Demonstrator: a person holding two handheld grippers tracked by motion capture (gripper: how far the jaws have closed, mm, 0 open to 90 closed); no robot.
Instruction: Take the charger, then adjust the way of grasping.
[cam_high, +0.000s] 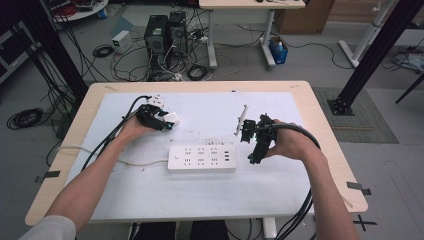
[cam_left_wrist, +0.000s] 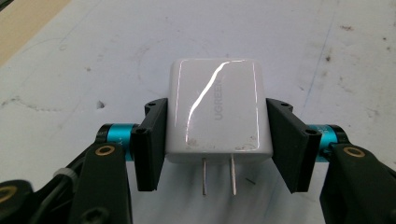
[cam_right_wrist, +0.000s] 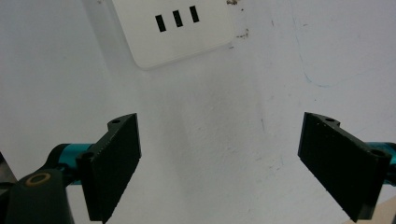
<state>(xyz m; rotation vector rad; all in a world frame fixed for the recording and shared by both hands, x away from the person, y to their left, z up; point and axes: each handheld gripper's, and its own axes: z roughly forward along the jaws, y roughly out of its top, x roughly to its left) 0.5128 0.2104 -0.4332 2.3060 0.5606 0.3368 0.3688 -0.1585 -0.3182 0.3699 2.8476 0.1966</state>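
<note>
The glossy white plastic wall charger with two metal prongs (cam_left_wrist: 217, 112) is what I've got in hand right now: my left gripper (cam_left_wrist: 217, 149) is clamped on its two narrow sides, holding it just above the white mat (cam_high: 210, 190) at the far left of the table, well apart from the long white plastic power strip (cam_high: 201, 158) lying mid-table.

In the left gripper view I'm looking at the charger's broad face, the prongs (cam_left_wrist: 218, 175) pointing back toward the camera. My read on it: small, rigid, fairly light, and that shiny shell looks slippery, so the flat side walls are the place to hold. The prongs I'd leave alone; they look thin enough to bend.

My right gripper (cam_right_wrist: 243, 158) hangs over the mat near the strip's right end, jaws spread wide with nothing between them. In the right gripper view the three small slots at the strip's corner (cam_right_wrist: 177, 18) sit beyond the jaws.

Count: one charger, two prongs, one power strip with its white cord (cam_high: 140, 162) trailing off to the left, two grippers. On the strip I make out three socket groups plus that row of three slots, though the high view is too small for me to be sure.
</note>
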